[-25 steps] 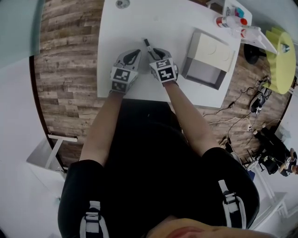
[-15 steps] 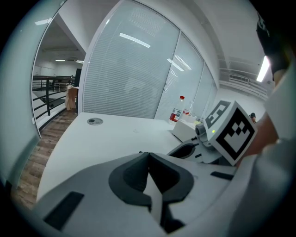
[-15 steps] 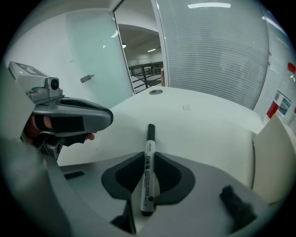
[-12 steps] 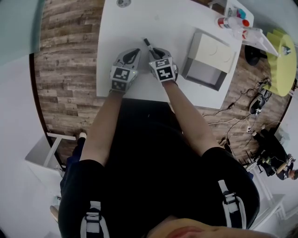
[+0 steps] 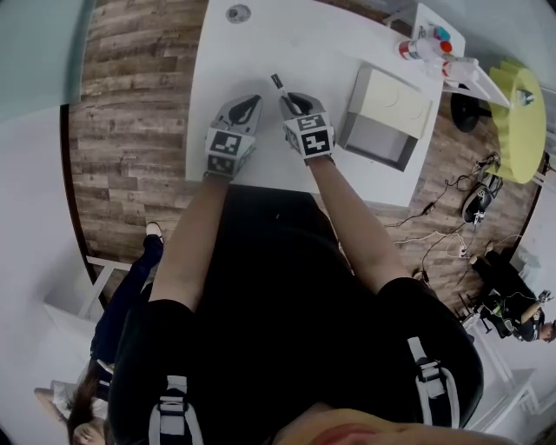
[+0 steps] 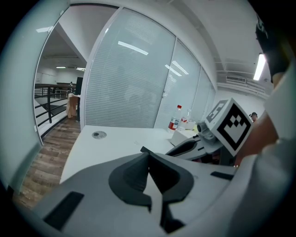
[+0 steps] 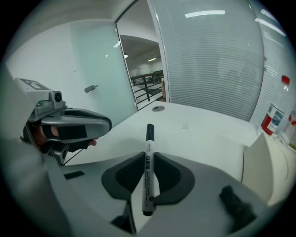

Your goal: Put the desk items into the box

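A white marker with a black cap [image 7: 148, 162] is clamped between the jaws of my right gripper [image 7: 148, 173], cap pointing away over the desk. In the head view the marker [image 5: 276, 83] sticks out past the right gripper [image 5: 293, 101] above the white desk [image 5: 261, 43]. My left gripper [image 5: 246, 106] hovers close beside it on the left, shut with nothing held [image 6: 149, 166]. The open grey and cream box [image 5: 387, 117] lies on the desk to the right of both grippers, its opening toward the near edge, and shows as the box [image 7: 259, 157] at the right gripper view's edge.
A round cable grommet [image 5: 237, 13] sits at the desk's far side. Bottles [image 5: 426, 48] stand on a small side table behind the box, near a yellow stool [image 5: 519, 113]. Cables litter the wood floor [image 5: 130, 104] at right. A person's legs [image 5: 130, 287] are at lower left.
Both grippers have stayed almost in place over the desk, the right still holding the marker. A person has walked into the head view at lower left.
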`<state>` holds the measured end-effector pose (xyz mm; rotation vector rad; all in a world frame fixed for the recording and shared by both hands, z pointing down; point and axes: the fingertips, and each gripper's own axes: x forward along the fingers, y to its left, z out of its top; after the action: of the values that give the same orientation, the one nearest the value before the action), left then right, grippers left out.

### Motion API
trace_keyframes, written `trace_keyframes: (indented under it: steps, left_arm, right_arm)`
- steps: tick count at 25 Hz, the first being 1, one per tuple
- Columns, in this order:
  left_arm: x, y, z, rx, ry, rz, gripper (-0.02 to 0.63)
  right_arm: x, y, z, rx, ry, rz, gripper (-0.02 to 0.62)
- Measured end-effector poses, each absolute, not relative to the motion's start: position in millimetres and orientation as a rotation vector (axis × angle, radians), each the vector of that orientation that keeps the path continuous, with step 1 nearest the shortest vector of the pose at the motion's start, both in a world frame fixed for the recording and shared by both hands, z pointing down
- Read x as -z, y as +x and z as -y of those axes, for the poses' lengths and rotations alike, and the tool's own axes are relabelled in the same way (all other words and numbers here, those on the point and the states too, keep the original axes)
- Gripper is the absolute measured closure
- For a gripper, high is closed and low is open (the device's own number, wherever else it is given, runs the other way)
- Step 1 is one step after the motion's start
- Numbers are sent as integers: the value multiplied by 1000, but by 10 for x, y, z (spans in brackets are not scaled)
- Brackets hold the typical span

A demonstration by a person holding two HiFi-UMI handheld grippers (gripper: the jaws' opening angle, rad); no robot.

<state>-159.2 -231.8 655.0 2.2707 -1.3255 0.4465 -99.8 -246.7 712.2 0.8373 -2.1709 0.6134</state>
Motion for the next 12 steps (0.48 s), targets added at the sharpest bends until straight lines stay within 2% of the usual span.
trace_keyframes:
  steps: [12]
  left_arm:
    - [-5589, -1674, 2008, -327, 2494, 1299, 595]
  right_arm:
    - [-6026, -940, 2223, -589, 981, 2322, 526]
